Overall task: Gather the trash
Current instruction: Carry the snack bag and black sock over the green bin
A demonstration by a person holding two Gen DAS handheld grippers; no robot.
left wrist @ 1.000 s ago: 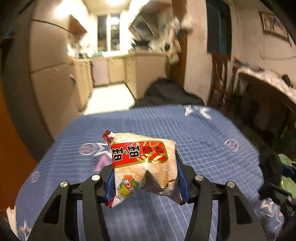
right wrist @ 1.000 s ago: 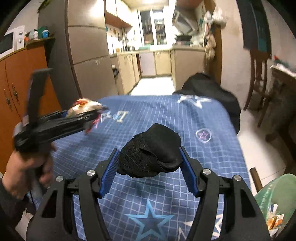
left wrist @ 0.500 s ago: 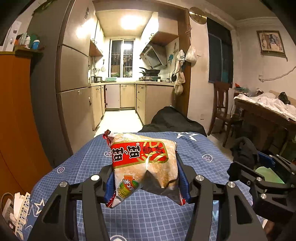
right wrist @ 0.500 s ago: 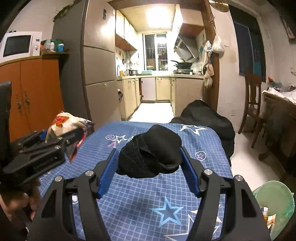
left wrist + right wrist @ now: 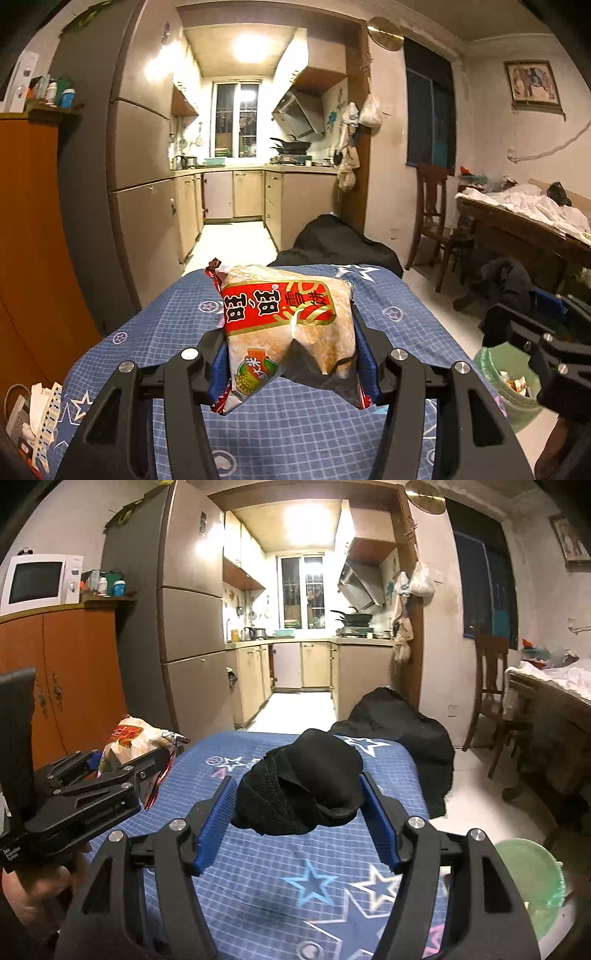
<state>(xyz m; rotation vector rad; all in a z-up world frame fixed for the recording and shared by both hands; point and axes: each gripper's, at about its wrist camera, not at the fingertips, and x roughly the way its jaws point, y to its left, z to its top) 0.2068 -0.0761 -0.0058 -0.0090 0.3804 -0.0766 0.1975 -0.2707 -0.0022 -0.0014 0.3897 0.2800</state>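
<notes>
Both grippers hold trash above the blue star-print bed.

The left gripper (image 5: 291,354) clamps a red-and-white snack bag (image 5: 286,328) between its blue pads, dead centre in its own view, above the bed (image 5: 295,435). The right gripper (image 5: 295,812) pinches a black cloth wad (image 5: 301,794) between its pads, lifted clear of the cover. In the right view the left gripper sits at 9 o'clock with the bag, a hand (image 5: 33,890) below it at 8. A green bin (image 5: 535,878) stands beside the bed at 4 o'clock; a black bag (image 5: 402,723) lies past the bed's far end, at 1 o'clock.
</notes>
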